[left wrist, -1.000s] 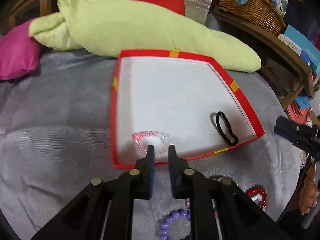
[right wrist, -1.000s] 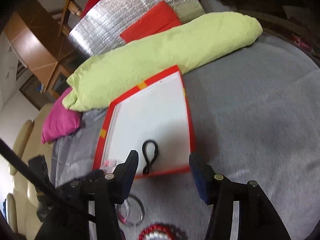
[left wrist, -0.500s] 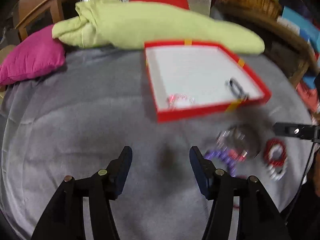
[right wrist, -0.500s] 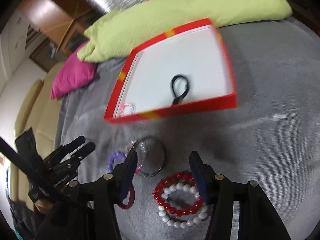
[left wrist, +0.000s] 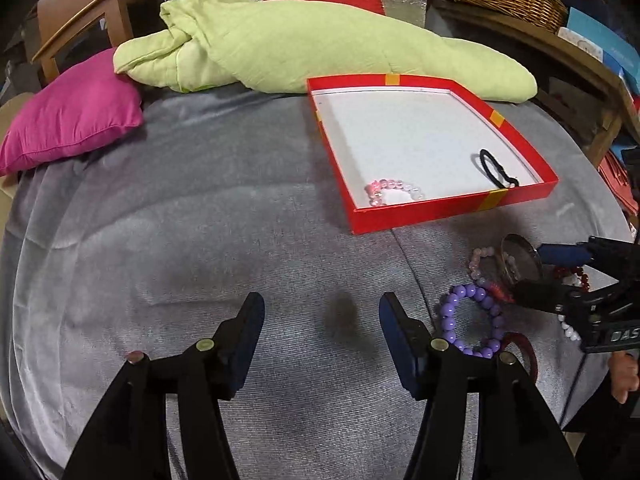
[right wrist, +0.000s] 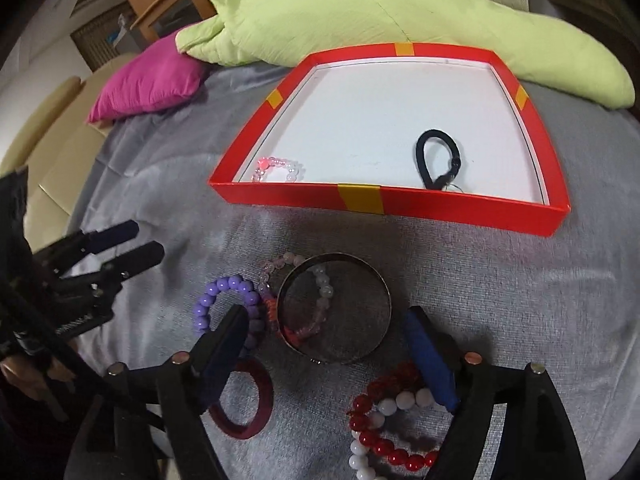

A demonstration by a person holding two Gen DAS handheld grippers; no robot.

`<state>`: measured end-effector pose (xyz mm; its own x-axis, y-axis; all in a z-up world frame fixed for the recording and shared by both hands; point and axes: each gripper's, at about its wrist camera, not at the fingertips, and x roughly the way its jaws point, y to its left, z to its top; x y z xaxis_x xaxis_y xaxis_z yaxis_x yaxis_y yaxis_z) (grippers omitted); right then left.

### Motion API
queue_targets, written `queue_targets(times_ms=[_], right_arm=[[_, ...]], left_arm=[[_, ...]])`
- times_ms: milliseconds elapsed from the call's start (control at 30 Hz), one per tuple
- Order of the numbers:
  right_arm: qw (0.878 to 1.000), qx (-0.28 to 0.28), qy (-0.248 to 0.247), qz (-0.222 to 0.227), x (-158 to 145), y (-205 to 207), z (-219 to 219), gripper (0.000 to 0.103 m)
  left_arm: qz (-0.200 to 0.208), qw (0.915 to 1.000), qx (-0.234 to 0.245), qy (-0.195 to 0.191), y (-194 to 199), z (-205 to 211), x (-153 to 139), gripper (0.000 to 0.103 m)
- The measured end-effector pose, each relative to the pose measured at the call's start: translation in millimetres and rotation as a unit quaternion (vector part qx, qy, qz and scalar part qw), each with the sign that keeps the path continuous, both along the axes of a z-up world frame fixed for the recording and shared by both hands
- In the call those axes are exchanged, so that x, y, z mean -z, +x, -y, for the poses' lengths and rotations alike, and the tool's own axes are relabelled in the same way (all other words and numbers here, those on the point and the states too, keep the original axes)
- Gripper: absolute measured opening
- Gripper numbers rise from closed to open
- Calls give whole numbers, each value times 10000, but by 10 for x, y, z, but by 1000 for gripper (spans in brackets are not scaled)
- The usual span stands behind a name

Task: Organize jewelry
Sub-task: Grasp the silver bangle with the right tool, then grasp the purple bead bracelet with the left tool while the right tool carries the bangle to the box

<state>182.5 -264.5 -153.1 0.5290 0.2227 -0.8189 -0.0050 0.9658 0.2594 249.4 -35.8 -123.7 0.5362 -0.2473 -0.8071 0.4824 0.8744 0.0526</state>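
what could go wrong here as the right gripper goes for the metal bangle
The pale pink bead bracelet lies partly inside the metal bangle, so lifting the bangle may drag it along. The right gripper straddles a tight cluster; its left finger sits over the purple bead bracelet and could snag it. The bangle may slip from the pads.

From my left wrist camera I read only the white letters "DAS", cut off by the picture's right edge, on the black body of the right gripper (left wrist: 560, 276) at the near right. From my right wrist camera there is white lettering on the body of the left gripper (right wrist: 132, 244) at the near left, too small and tilted for me to read.
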Motion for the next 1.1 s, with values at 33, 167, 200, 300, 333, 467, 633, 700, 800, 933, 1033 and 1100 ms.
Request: queue_targets(times_ms=[33, 167, 200, 300, 333, 467, 633, 700, 800, 933, 1033, 1100], right_arm=[[10000, -3, -24, 6, 9, 5, -4, 82], [9993, 0, -359, 98, 9, 9, -27, 64], [9995, 11, -302, 99, 7, 12, -9, 64], [9992, 43, -373, 130, -18, 5, 14, 64], [9990, 107, -398, 154, -33, 2, 40, 64], [9980, 547, -122, 294, -143, -5, 311, 64], [9932, 1044, 211, 462, -261, -52, 628, 64], [9924, 1105, 263, 467, -267, -62, 662, 64], [9926, 1090, 281, 458, -279, -50, 654, 64], [9926, 1061, 319, 500, -291, -51, 622, 64], [9918, 1102, 360, 534, -304, -67, 642, 64], [9911, 1138, 415, 555, -313, -79, 667, 64]], left_arm=[[4, 10000, 26, -12, -4, 15, -5, 61], [10, 9998, 210, -55, -58, 96, -27, 61], [15, 9996, 259, -63, -70, 117, -31, 61], [8, 9991, 431, -61, -116, 196, -29, 61], [-14, 9988, 493, -81, -129, 219, -28, 61], [-150, 9961, 826, -255, -195, 304, -37, 61], [-94, 9918, 1268, -86, -354, 485, -1, 69], [-67, 9918, 1273, 120, -361, 551, 59, 69], [-194, 9920, 1223, 249, -316, 614, 153, 69], [-254, 9929, 1091, 392, -252, 635, 247, 62], [-391, 9923, 1154, 222, -221, 647, 260, 30], [-254, 9911, 1276, 284, -267, 691, 237, 13]])
